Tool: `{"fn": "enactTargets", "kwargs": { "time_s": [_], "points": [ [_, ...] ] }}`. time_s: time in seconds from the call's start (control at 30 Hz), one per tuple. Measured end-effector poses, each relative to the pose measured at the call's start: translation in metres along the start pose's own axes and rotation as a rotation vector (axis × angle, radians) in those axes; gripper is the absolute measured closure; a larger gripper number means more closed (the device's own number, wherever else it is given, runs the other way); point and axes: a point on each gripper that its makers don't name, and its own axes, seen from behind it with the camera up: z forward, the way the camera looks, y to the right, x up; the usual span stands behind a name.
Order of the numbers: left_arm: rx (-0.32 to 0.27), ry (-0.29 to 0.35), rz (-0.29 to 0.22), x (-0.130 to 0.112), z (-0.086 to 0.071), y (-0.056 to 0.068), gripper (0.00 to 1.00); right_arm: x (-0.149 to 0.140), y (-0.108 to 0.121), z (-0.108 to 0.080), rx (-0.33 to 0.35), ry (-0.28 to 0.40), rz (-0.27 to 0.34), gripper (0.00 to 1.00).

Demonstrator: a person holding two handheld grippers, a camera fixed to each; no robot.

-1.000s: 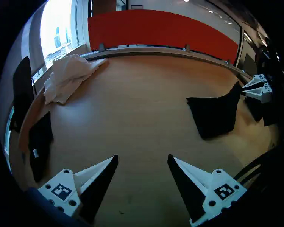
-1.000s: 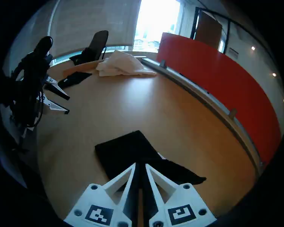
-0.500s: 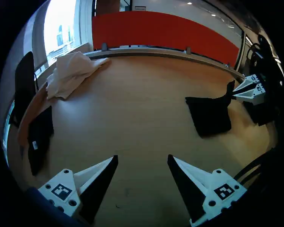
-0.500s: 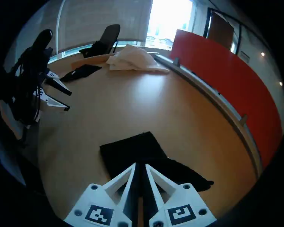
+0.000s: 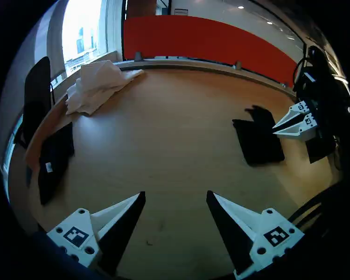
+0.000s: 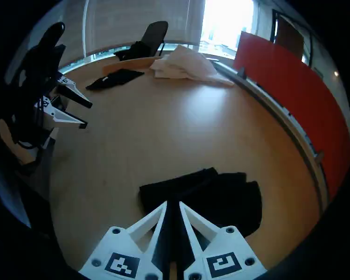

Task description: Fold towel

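Left gripper view, near to far. The left hand-held gripper (image 5: 175, 193) has its two fingers spread wide with nothing between them. It is held low and roughly level, pointing out across the bare wooden tabletop (image 5: 175, 130). To its right, past mid-table, the black towel (image 5: 258, 142) lies flat, with one part doubled over at its far end. The right hand-held gripper (image 5: 274, 131) reaches in from the right edge with its tips over the towel's right side. Farther left, a black cloth (image 5: 53, 158) hangs at the table's edge – beyond it stands a dark chair (image 5: 37, 98). A heap of white cloth (image 5: 98, 84) rests near the far left corner, and a red panel (image 5: 207, 42) runs along the far side.

Right gripper view, near to far. The right hand-held gripper (image 6: 173, 205) tilts down toward the tabletop with its fingers pressed together. Their tips are over the near edge of the towel (image 6: 221, 196) – whether cloth is caught between them cannot be told. Well apart, on the left, the left hand-held gripper (image 6: 87, 115) hangs above the table with its fingers splayed. The black cloth (image 6: 114, 78), white cloth (image 6: 186, 65) and chair (image 6: 154, 35) lie beyond.
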Motion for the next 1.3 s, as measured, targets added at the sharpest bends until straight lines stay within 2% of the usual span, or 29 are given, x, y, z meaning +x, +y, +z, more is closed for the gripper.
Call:
{"fn": "enactTargets", "kwargs": {
  "time_s": [0.17,0.3,0.4,0.5,0.53,0.63,0.67,0.73,1.3],
  "points": [
    [0.003,-0.002,-0.009,-0.003,-0.001,-0.003,0.03,-0.009,-0.007,0.016,0.016,-0.024,0.015,0.97],
    [0.003,-0.003,-0.007,-0.003,-0.001,-0.004,0.03,-0.014,-0.009,0.020,0.020,-0.033,0.030,0.94],
    [0.002,-0.004,-0.004,-0.003,-0.001,-0.004,0.03,-0.016,-0.009,0.022,0.019,-0.037,0.039,0.87],
    [0.002,-0.005,-0.002,-0.002,0.000,-0.005,0.03,-0.017,-0.010,0.022,0.018,-0.037,0.047,0.73],
    [0.001,-0.006,-0.002,-0.002,0.000,-0.005,0.03,-0.017,-0.010,0.022,0.017,-0.037,0.050,0.62],
    [0.000,-0.008,-0.002,-0.003,0.000,-0.004,0.03,-0.019,-0.009,0.021,0.011,-0.035,0.058,0.22],
    [0.000,-0.009,-0.003,-0.004,0.000,-0.004,0.03,-0.020,-0.009,0.020,0.007,-0.035,0.060,0.16],
    [-0.001,-0.009,-0.002,-0.003,0.000,-0.003,0.03,-0.023,-0.007,0.020,-0.002,-0.038,0.066,0.14],
    [-0.002,-0.009,0.009,-0.001,0.000,-0.001,0.03,-0.061,0.002,0.000,-0.073,-0.061,0.151,0.14]
  ]
}}
